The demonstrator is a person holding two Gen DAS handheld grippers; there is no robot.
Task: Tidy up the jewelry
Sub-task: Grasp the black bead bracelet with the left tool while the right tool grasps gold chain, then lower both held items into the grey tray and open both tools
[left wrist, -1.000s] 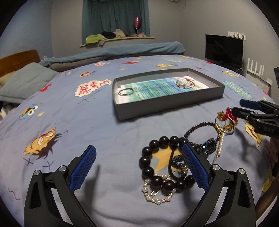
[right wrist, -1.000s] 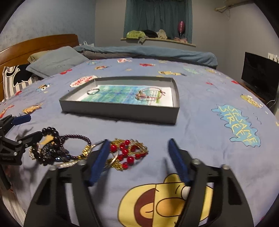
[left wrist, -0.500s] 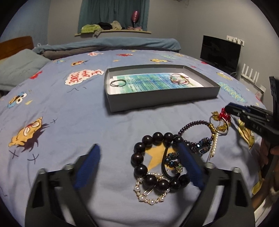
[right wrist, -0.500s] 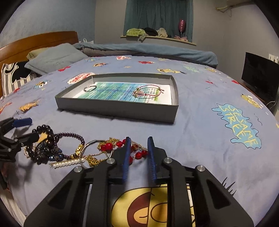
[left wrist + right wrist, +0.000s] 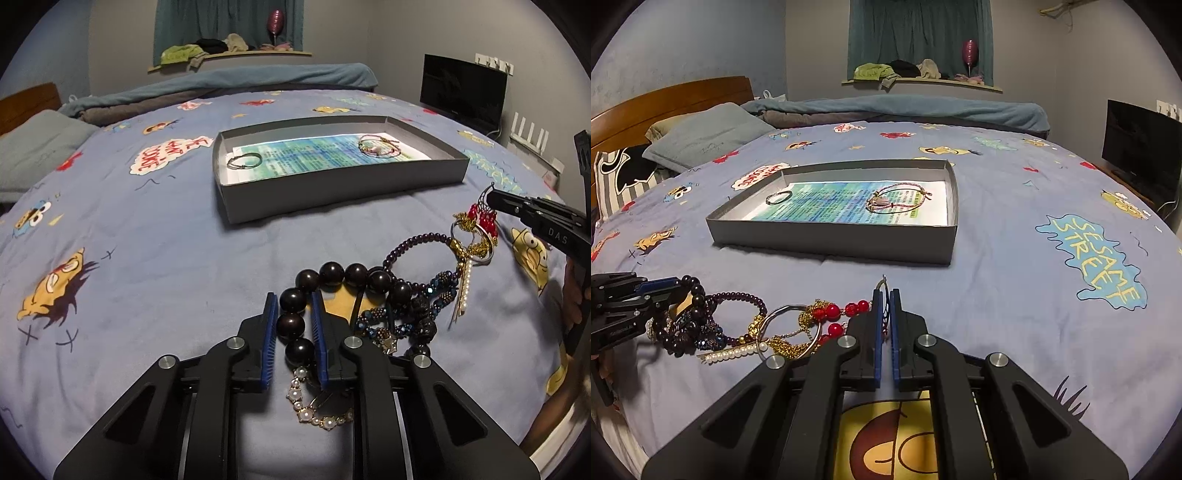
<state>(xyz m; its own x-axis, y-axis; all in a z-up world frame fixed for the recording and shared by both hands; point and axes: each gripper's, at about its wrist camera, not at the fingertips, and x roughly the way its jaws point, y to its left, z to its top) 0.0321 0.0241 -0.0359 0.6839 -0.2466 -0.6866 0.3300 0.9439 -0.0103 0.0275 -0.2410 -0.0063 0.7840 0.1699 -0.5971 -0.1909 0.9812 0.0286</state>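
Note:
Between the blue pads of my left gripper (image 5: pixel 293 295) lies one side of a bracelet of big dark beads (image 5: pixel 345 273); the jaws are closing and the pads touch the beads. To its right, my right gripper (image 5: pixel 885 293) is shut on a red bead earring (image 5: pixel 833 312), its wire hook poking out above the fingertips. In the left wrist view that right gripper (image 5: pixel 493 195) holds the red bead earring (image 5: pixel 482 219) over the tangled pile. The grey box (image 5: pixel 332 192) beyond holds a thin ring bracelet (image 5: pixel 243 160) and a pink cord bracelet (image 5: pixel 376 146).
The pile also has a purple bead bracelet (image 5: pixel 738 297), a pearl strand (image 5: pixel 735 354), gold chain (image 5: pixel 786 345) and a silver hoop (image 5: pixel 783 325). All lie on a blue cartoon bedsheet (image 5: pixel 1015 258). Pillows (image 5: pixel 701 136) lie far left, a dark screen (image 5: pixel 1141 155) right.
Both grippers went from wide open to closed: the left one around the dark beads, the right one on the red bead earring. The left view tipped slightly downward.

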